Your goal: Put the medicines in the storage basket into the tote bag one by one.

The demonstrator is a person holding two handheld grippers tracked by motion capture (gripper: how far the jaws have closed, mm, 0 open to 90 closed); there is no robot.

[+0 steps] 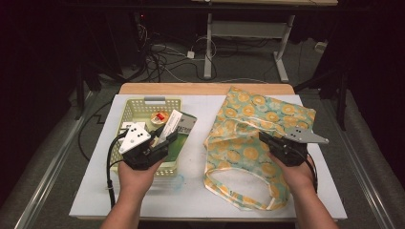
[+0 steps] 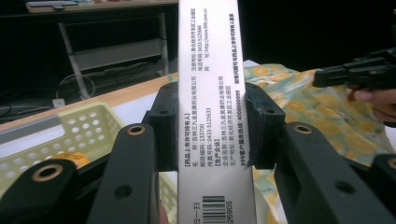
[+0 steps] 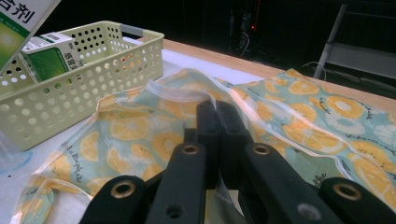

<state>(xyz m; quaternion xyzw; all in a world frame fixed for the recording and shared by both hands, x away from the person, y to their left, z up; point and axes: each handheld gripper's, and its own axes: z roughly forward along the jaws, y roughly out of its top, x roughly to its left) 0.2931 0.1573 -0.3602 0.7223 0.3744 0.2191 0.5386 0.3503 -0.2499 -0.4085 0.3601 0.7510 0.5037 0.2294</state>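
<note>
A long green and white medicine box (image 1: pixel 175 125) hangs tilted over the right side of the yellow basket (image 1: pixel 143 103). My left gripper (image 1: pixel 166 137) is shut on it. In the left gripper view the box's silver printed side (image 2: pixel 212 93) stands upright with the pads pressed on both of its edges. A yellow and teal fruit-print cloth bag (image 1: pixel 258 114) lies on the right half of the table. My right gripper (image 1: pixel 263 138) is shut on the bag's upper rim (image 3: pixel 187 95), lifting it a little off the bag's lower layer.
In the basket (image 3: pixel 93 84) lie another green box (image 3: pixel 46 60) and a small round red-topped thing (image 1: pixel 160 116). A clear plastic piece (image 1: pixel 176 181) lies at the basket's front right corner. The white mat (image 1: pixel 191 191) ends near the person's arms.
</note>
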